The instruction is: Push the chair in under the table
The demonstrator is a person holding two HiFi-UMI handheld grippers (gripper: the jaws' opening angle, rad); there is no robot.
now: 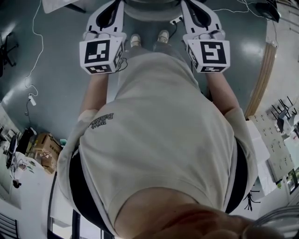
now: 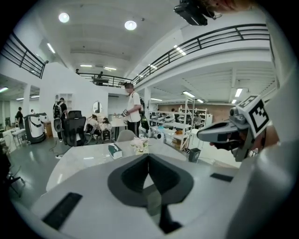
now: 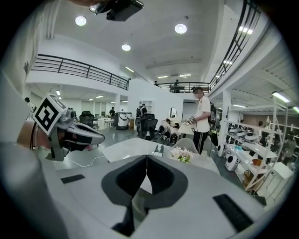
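Pointing forward with jaws pressed together and empty, the left tongs point(image 2: 148, 163) and right tongs point(image 3: 146, 163) flank what looks like the chair point(image 1: 152, 9), a rounded grey shell just beyond their tips. It is probably stiff and fairly light, sliding easily on the glossy floor point(image 1: 56, 56). Push evenly on its back rim toward the smooth white table point(image 2: 79, 163) ahead.

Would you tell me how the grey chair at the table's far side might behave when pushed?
The grey chair has a moulded-looking back, so probably stiff. Its legs are hidden; on the glossy floor it likely slides easily.
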